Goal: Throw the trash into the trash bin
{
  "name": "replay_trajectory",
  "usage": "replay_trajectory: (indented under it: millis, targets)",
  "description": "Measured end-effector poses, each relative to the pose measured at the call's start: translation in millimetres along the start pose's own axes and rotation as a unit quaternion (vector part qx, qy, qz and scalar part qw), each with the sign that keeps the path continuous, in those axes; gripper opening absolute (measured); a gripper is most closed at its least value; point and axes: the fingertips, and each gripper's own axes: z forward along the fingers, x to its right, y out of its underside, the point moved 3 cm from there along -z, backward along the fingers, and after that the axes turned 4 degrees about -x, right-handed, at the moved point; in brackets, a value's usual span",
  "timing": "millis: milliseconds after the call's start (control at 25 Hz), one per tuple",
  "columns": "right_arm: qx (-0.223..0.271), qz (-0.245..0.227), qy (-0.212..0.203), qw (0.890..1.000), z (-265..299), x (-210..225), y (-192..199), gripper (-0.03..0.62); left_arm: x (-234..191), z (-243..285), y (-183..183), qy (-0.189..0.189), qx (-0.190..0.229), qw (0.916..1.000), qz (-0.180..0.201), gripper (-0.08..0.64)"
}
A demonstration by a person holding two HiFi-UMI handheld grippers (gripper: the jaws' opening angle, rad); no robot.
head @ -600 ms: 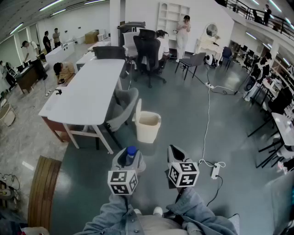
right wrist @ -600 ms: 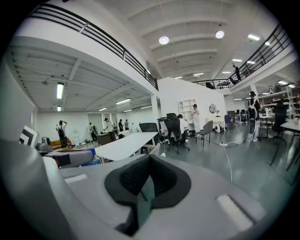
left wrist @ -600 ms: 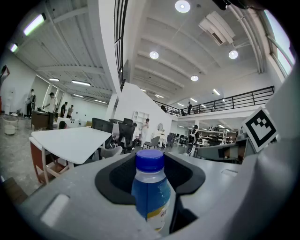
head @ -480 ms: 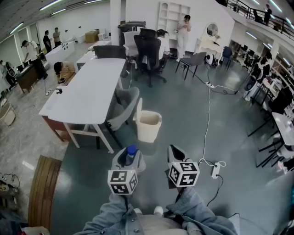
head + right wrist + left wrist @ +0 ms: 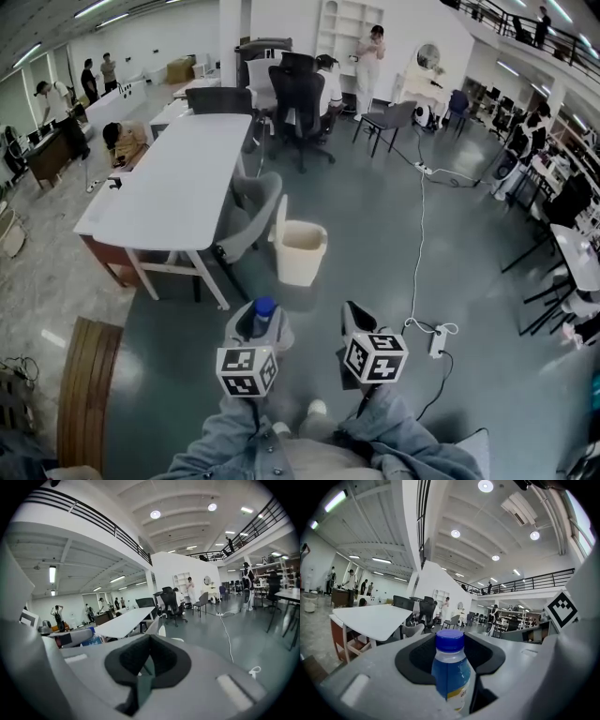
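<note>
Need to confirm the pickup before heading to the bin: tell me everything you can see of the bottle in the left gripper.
The bottle is small, clear plastic with a blue screw cap, a blue label and a yellow band lower down. It stands upright in the left gripper, whose dark padded fingers press on its body while the cap pokes above them. It is held in the air, short of the trash bin. Its base is hidden.
</note>
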Motion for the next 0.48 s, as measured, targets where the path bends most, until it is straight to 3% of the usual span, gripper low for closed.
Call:
replay_trajectory:
  millis: [480]
  targets:
    - [-0.002,0.011,0.011,1.0,57.6,48.4,-28.0,0.003,-7.9,72.3,-15.6,-0.003,-0.013,0.9998,0.012,0.192]
